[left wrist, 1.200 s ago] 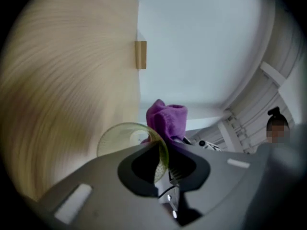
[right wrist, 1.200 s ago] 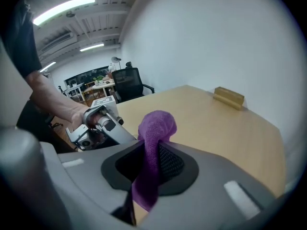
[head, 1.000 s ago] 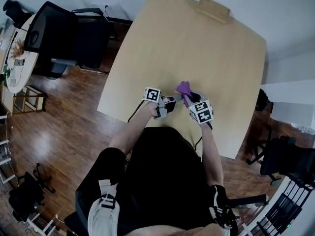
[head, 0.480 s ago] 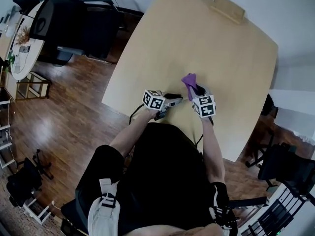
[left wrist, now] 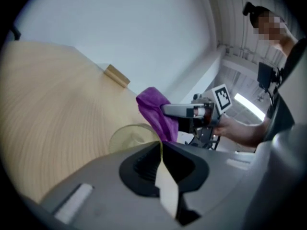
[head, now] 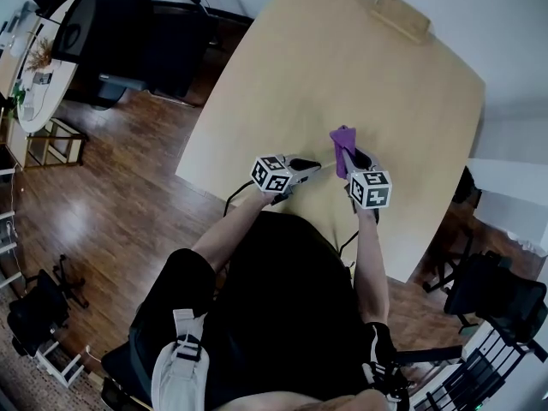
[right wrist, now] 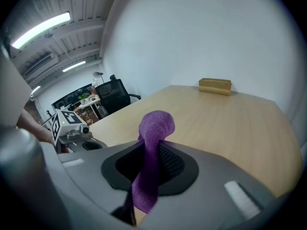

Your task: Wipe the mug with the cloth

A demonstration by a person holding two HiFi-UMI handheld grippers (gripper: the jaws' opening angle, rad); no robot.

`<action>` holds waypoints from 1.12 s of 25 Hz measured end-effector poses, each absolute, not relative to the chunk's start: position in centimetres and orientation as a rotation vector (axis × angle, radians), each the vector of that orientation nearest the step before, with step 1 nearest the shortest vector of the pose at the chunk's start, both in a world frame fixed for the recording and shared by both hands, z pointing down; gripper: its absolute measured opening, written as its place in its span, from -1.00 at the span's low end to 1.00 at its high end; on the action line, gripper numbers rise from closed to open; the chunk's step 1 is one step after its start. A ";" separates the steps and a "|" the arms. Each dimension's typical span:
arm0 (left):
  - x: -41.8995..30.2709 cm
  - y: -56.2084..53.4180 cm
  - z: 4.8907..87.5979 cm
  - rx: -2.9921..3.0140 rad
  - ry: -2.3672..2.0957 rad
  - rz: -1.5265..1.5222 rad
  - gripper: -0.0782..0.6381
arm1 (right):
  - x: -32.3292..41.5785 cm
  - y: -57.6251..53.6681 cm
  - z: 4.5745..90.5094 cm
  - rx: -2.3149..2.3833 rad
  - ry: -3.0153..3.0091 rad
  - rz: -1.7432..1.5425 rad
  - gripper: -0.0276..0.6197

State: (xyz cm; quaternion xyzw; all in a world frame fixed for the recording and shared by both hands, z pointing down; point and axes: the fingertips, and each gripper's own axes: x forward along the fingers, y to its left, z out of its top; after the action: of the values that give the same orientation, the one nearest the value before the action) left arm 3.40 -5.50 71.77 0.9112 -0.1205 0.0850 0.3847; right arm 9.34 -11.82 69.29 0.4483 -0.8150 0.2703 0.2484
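Note:
A pale, see-through mug (left wrist: 128,137) lies over the light wooden table (head: 342,67). Its rim wall runs between the jaws of my left gripper (left wrist: 160,150), which have just been closing and now pinch it. In the head view the left gripper (head: 308,165) points right, and the mug itself is too faint to make out there. My right gripper (right wrist: 152,152) is shut on a purple cloth (right wrist: 154,128) that sticks up out of its jaws. Seen from the head, the cloth (head: 342,140) and the right gripper (head: 351,157) hang just right of the left one, apart from the mug.
A small wooden block (head: 396,15) lies at the table's far edge. A black office chair (head: 128,41) stands off the table's left side on the wood floor. The person's body is close against the near table edge.
The right gripper has carried the cloth rightward and a little up, away from the left gripper. The left gripper has rolled about its own axis and stayed in place.

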 end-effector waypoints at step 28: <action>6.5 -2.5 59.0 3.091 -0.221 0.169 -0.68 | 4.4 -9.8 54.0 1.033 -2.184 0.417 -0.72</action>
State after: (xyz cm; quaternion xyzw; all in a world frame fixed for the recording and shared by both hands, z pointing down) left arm 6.51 -2.53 59.00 0.9958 -0.0712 0.0544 0.0191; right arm 4.42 -9.85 54.04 0.3966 -0.8383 0.1601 0.3382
